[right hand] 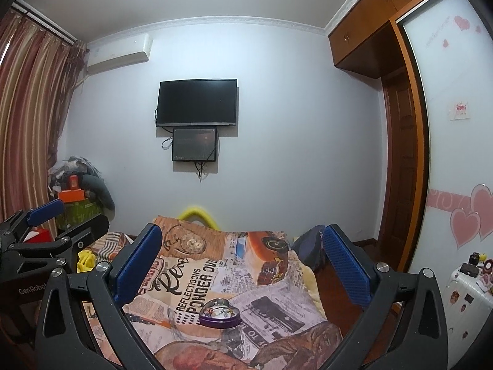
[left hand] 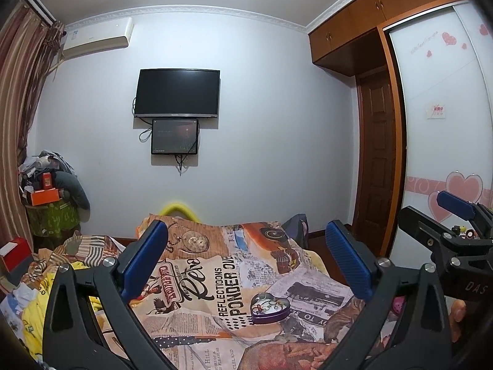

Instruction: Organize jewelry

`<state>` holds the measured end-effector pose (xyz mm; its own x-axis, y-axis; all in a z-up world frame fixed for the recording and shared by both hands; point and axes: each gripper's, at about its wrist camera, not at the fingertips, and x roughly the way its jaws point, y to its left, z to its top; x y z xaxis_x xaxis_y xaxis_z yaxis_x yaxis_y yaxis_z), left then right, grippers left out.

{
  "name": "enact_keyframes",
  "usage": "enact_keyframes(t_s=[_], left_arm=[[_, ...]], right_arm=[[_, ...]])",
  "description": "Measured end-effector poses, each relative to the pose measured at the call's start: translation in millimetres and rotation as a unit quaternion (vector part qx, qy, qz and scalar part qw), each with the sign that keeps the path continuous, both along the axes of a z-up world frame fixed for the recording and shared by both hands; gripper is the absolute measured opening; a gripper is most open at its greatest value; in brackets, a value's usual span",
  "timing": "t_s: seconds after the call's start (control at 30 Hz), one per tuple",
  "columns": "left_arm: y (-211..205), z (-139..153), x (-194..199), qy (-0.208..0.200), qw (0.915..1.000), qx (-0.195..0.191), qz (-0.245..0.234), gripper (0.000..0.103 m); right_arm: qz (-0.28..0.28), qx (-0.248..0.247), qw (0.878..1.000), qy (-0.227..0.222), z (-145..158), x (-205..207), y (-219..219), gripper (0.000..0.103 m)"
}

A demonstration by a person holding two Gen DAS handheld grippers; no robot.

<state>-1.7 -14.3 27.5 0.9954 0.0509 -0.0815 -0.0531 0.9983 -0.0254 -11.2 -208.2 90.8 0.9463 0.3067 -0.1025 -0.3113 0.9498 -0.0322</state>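
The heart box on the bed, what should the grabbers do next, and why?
Probably ease one gripper forward and down toward the purple heart tin. It lies open on the bedspread with jewelry inside, and both the left gripper and the right gripper are open, empty and short of it.

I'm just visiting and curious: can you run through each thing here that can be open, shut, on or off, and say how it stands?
Heart-shaped tin: lid off, small jewelry inside, resting on the bedspread.
Left gripper: open, nothing between the fingers.
Right gripper: open, empty.
Television: screen dark.
Small screen below it: dimly lit.
Wooden door: shut.
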Motion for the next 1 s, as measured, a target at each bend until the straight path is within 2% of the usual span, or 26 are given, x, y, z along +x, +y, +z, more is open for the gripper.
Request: enact_keyframes(t_s=[1.0], left_arm=[[-2.1,-2.9,5.7,0.011,0.9999,-0.005,-0.010,0.103]], right_arm=[[0.004,-0.002,1.000,0.014,4.9,1.1,0.2,0.103]])
